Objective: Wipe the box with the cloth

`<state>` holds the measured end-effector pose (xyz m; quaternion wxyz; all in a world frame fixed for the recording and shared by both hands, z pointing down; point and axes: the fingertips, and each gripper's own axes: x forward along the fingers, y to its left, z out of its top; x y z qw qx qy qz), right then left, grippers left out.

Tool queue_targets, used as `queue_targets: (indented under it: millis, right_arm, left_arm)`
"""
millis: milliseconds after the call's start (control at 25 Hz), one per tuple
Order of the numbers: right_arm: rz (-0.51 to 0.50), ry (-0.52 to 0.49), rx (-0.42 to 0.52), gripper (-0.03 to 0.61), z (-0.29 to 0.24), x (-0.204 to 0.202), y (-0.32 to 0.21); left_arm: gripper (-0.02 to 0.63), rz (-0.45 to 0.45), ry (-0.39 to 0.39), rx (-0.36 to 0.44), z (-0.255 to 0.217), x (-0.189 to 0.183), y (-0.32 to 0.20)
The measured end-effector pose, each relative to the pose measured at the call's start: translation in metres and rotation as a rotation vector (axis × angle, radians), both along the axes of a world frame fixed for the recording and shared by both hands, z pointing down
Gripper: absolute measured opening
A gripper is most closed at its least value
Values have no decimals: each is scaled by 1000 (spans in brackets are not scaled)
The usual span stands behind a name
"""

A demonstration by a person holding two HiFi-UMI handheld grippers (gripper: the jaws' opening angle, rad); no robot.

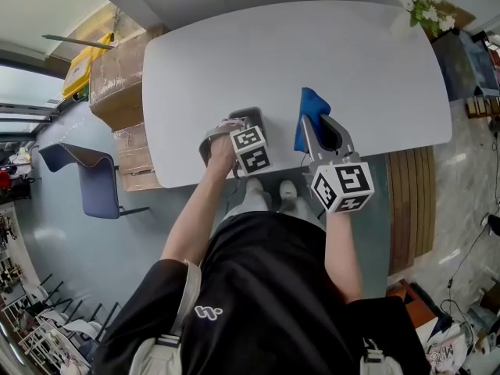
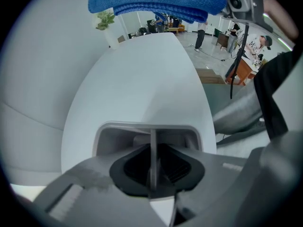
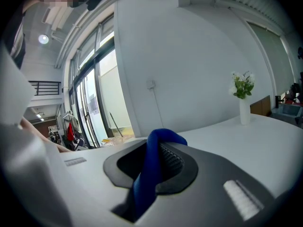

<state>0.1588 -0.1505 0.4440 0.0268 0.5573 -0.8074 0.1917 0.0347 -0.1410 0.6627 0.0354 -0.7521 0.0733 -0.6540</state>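
Note:
A small open grey box (image 1: 209,143) sits at the near edge of the white table (image 1: 297,61). My left gripper (image 1: 244,123) is shut on the box's near wall; in the left gripper view the thin wall of the box (image 2: 142,132) stands upright between the jaws of the left gripper (image 2: 152,148). To its right, my right gripper (image 1: 319,122) is shut on a blue cloth (image 1: 311,108), held just above the table. That cloth (image 3: 152,174) fills the gap in the right gripper (image 3: 154,162), and the cloth (image 2: 156,1) hangs at the top of the left gripper view.
A vase of white flowers (image 1: 426,6) stands at the table's far right corner. Cardboard boxes (image 1: 117,76) and a blue chair (image 1: 94,178) are on the floor to the left of the table. A slatted wooden bench (image 1: 410,201) lies to the right.

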Motion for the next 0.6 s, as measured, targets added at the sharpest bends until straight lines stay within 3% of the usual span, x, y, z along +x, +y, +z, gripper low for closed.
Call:
queue_targets:
  millis: [280, 600]
  right_arm:
    - [-25, 2, 3, 55, -2, -8, -3]
    - [-70, 0, 3, 55, -3, -24, -5]
  left_arm:
    - [54, -39, 91, 0, -11, -5, 3]
    - [51, -240, 400, -11, -53, -9, 1]
